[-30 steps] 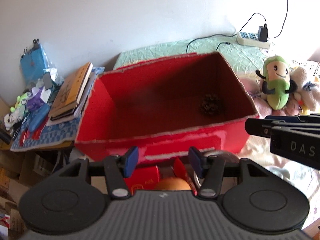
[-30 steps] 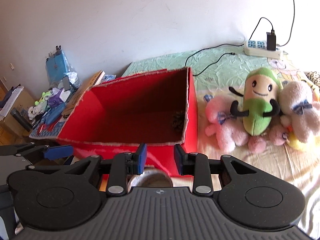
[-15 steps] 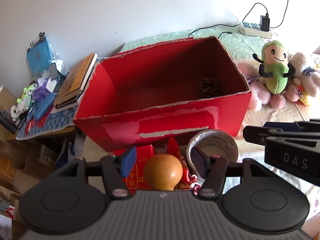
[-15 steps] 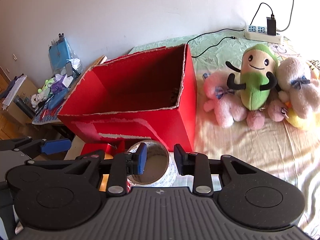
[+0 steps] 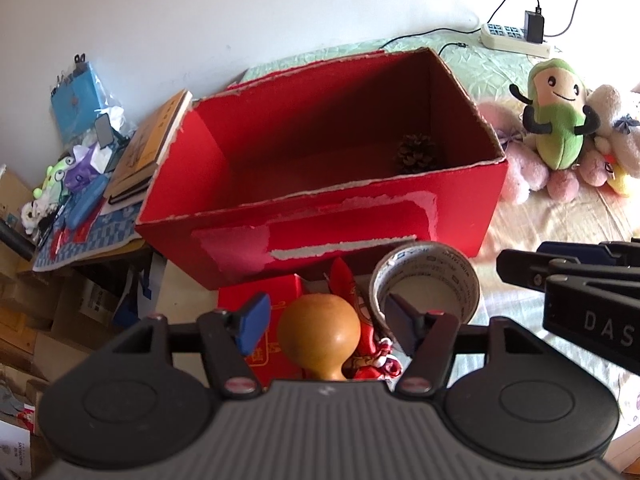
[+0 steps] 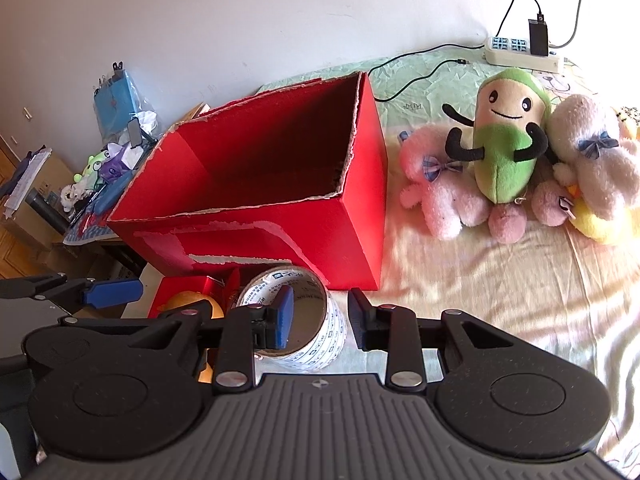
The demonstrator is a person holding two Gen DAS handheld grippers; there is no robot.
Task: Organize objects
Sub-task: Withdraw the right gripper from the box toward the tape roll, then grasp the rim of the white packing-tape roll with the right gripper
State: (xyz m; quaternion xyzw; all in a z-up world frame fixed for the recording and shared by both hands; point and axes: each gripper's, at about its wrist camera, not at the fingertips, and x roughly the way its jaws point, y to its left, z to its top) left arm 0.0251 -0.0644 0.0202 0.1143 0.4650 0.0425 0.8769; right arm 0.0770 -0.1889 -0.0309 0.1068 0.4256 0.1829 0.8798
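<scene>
A big open red box stands on the bed with a pine cone inside at its right end. In front of it lie an orange gourd, a tape roll, a small red box and a red charm. My left gripper is open, its fingers either side of the gourd. My right gripper is open, its fingers straddling the near wall of the tape roll.
Plush toys sit right of the box on the bedsheet. A power strip with cables lies at the back. Books and clutter on a side table stand left of the box.
Both grippers have pulled back and up from the red box, so the gourd, tape roll and small red box have come into view. Both stay open.
</scene>
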